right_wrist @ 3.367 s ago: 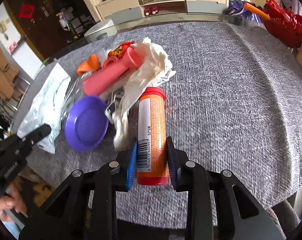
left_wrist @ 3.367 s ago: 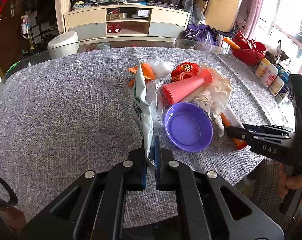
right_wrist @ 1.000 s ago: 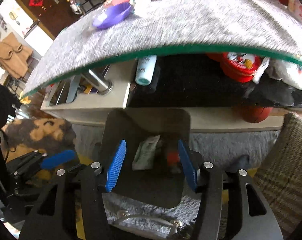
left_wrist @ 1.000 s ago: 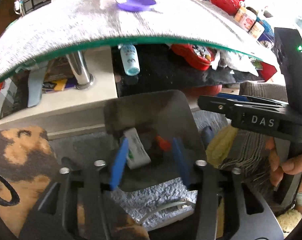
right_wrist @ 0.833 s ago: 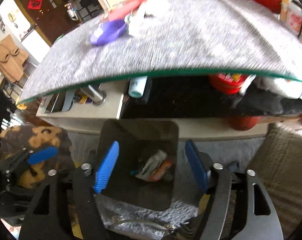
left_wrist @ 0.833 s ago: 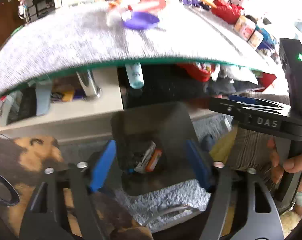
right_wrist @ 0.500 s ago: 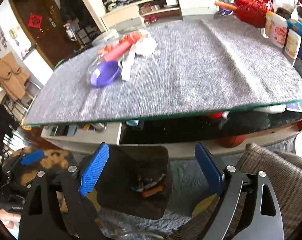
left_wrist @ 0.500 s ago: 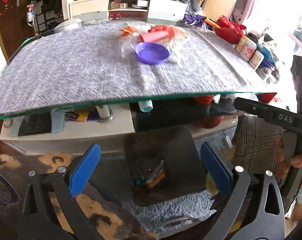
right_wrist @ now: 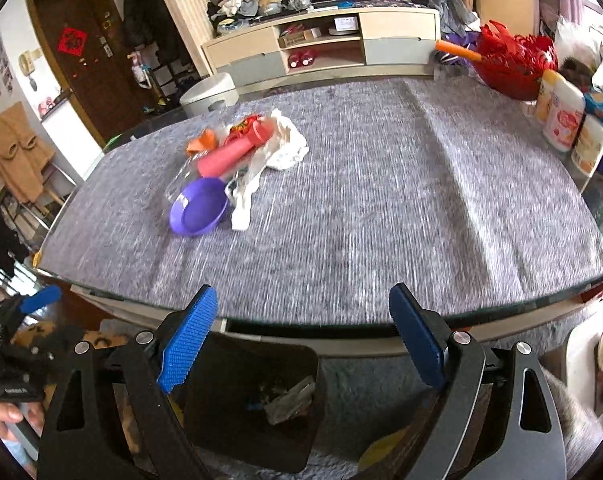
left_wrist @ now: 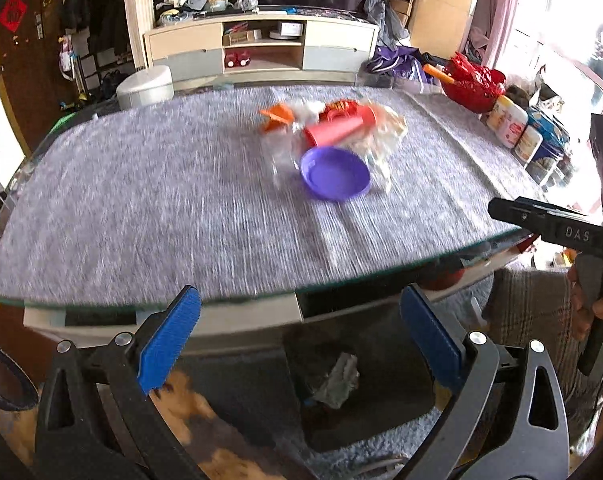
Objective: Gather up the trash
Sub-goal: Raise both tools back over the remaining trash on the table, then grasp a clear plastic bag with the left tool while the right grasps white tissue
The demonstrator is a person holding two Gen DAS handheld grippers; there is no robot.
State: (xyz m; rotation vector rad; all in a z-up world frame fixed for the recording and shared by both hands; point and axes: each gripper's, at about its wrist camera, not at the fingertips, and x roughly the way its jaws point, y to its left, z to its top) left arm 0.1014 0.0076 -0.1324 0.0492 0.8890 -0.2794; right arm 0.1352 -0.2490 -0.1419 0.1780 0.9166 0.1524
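A dark trash bin (left_wrist: 385,420) stands on the floor under the table's near edge, with a crumpled wrapper (left_wrist: 337,380) inside; it also shows in the right wrist view (right_wrist: 205,420). On the grey table cloth lies a trash pile: a purple dish (left_wrist: 335,174) (right_wrist: 199,207), a pink cone (left_wrist: 341,130) (right_wrist: 231,154), white plastic bags (right_wrist: 285,144) and orange scraps (left_wrist: 277,116). My left gripper (left_wrist: 301,340) is wide open and empty above the bin. My right gripper (right_wrist: 303,340) is wide open and empty beside it.
A red basket (right_wrist: 513,64) and several jars (right_wrist: 561,110) stand along the table's right edge. A TV cabinet (left_wrist: 261,52) and a white stool (left_wrist: 145,86) stand behind the table. A plaid cushion (left_wrist: 533,312) lies at the right of the bin.
Both grippers have risen from the bin to above the table's edge and opened wider. The wrapper and the orange bottle they held lie in the bin.
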